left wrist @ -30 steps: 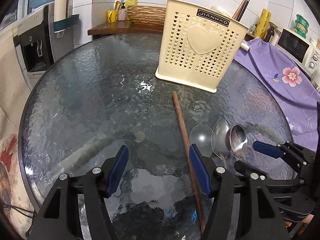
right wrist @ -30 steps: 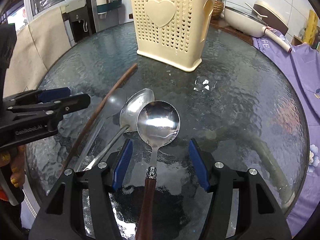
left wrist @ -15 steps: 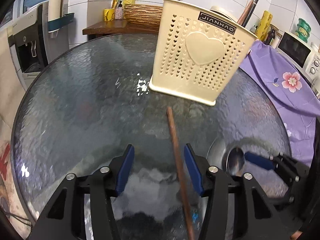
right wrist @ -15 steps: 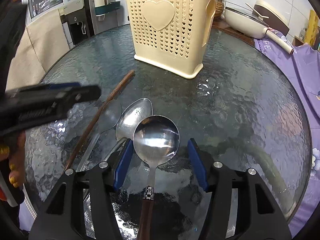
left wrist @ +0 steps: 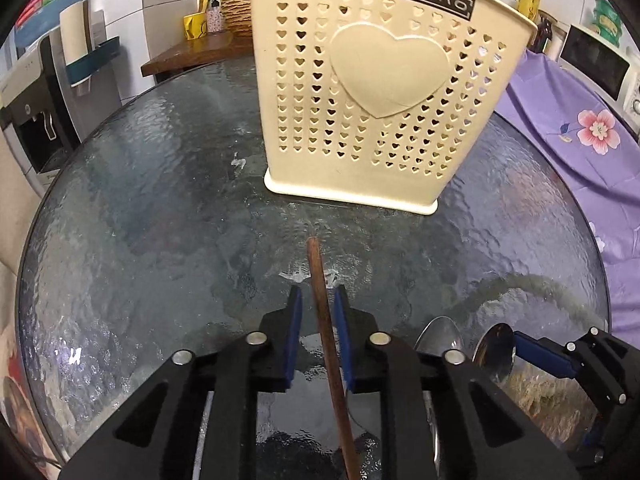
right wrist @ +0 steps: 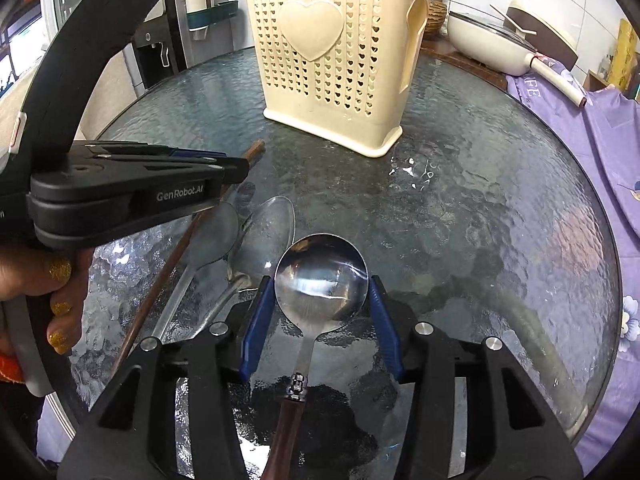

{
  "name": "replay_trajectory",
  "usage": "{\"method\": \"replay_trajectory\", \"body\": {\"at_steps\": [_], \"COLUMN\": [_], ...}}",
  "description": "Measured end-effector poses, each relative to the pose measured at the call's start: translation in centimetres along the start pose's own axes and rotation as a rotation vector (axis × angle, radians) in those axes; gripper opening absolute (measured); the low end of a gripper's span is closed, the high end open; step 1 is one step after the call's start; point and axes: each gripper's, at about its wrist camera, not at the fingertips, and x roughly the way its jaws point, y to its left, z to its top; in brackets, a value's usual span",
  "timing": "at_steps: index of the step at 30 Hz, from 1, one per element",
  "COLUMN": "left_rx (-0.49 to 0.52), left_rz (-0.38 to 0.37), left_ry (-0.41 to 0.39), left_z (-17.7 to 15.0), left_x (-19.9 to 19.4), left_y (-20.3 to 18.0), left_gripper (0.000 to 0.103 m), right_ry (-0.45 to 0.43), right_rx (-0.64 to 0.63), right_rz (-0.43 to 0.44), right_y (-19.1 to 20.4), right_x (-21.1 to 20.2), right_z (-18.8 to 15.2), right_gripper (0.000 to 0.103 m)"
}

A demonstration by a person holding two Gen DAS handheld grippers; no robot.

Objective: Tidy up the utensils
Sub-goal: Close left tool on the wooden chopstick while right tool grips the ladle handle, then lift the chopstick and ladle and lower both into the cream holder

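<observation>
Chopstick sits between closing left hand-held gripper pads; right one brackets spoon bowl.

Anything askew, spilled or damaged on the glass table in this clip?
No spill or damage shows. The one oddity: a single brown chopstick lies loose on the glass table beside three spoons, apart from the cream utensil basket. The left gripper has just been closing around it.
</observation>
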Motion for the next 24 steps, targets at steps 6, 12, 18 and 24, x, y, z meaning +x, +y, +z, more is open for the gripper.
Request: {"method": "replay_trajectory", "body": {"at_steps": [6,12,18,24], "left_rx": [0.001,-0.023,-0.056,-0.075], "left_rz": [0.012,-0.006,-0.024,-0.049], "left_ry": [0.001,-0.003,-0.024,-0.077], "left_z": [0.4,0.3,0.0,0.1], "left_x": [0.3,0.3,-0.3,-2.4], "left_y": [-0.1,0.1,1.3,1.8], "left_gripper": [0.007,0.006,0.006,0.006], "right_ry": [0.002,0.001,-0.031,-0.084], "right_rx": [0.004,0.006,0.029,0.033], "right_rz": [-0.003,-0.002,0.017,0.035], "right_y": [-0.1,-0.1,-0.8,-1.2], "right_x": [0.1,0.1,-0.1,-1.5], "right_z": [0.1,0.2,0.1,0.7], "right_gripper": [0.048,0.048,0.048,0.048]}}
